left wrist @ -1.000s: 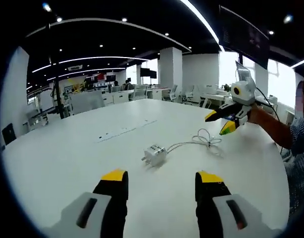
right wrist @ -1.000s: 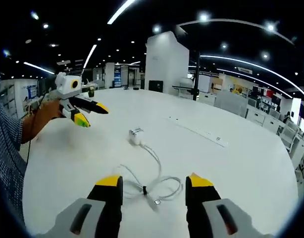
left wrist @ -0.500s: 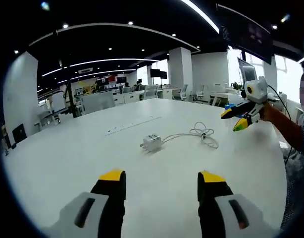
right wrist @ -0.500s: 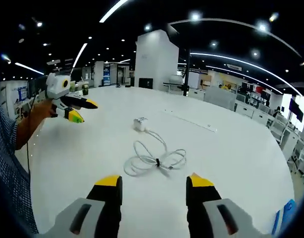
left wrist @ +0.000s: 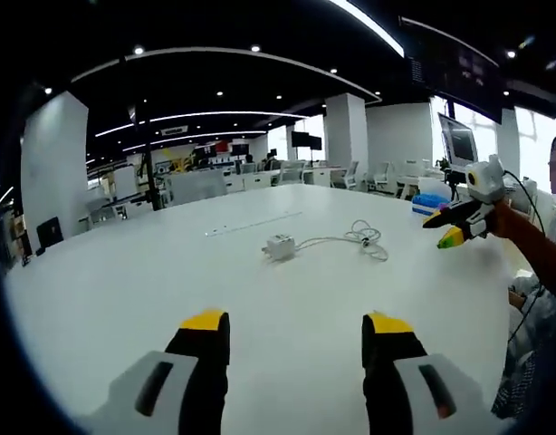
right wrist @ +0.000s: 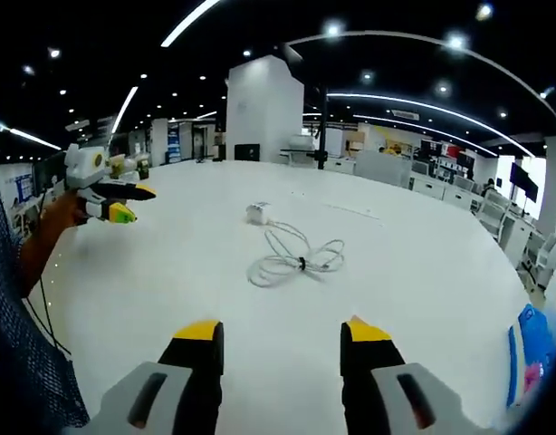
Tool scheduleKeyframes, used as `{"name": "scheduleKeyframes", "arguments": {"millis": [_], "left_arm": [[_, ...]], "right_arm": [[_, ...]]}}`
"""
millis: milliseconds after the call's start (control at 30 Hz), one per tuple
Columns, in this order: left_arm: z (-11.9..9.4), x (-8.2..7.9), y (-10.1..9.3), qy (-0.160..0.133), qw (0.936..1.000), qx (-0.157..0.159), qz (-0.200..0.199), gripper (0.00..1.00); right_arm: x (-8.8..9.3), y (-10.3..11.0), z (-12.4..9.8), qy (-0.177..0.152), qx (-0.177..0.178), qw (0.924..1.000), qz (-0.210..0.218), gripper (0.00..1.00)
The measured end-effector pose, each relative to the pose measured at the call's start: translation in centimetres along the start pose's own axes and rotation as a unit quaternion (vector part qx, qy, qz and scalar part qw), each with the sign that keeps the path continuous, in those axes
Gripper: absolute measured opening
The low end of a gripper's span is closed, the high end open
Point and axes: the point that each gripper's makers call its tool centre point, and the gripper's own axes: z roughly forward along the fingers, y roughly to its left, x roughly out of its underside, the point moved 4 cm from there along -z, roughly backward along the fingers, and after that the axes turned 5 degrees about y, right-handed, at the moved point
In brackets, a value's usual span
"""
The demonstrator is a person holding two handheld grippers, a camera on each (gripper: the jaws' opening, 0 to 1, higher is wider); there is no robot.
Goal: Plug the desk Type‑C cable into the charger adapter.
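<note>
Both grippers, left gripper [left wrist: 294, 331] and right gripper [right wrist: 280, 333], jaws apart and empty, have withdrawn; adapter [left wrist: 279, 246] and cable [right wrist: 294, 258] lie farther ahead, apparently already joined.

A: Where does the left gripper view sit?
B: Low over the white tabletop [left wrist: 97, 299], looking along its own claw [left wrist: 296, 324], with the other claw [left wrist: 455, 227] at the right edge.
A: And the right gripper view?
B: It looks from the opposite side, with the left claw [right wrist: 124, 201] at the frame's left. Both share the adapter [left wrist: 279, 246] and coiled cable [right wrist: 292, 258] mid-frame, well ahead.
</note>
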Motion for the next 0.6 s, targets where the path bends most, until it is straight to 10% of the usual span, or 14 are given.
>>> {"name": "scheduleKeyframes", "arguments": {"millis": [600], "left_arm": [[-1.9,0.5,-2.1,-0.001,0.9996,-0.016,-0.021,0.57]], "right_arm": [[0.9,1.5,-4.0,-0.02,0.034,0.9989,0.024,0.53]]}}
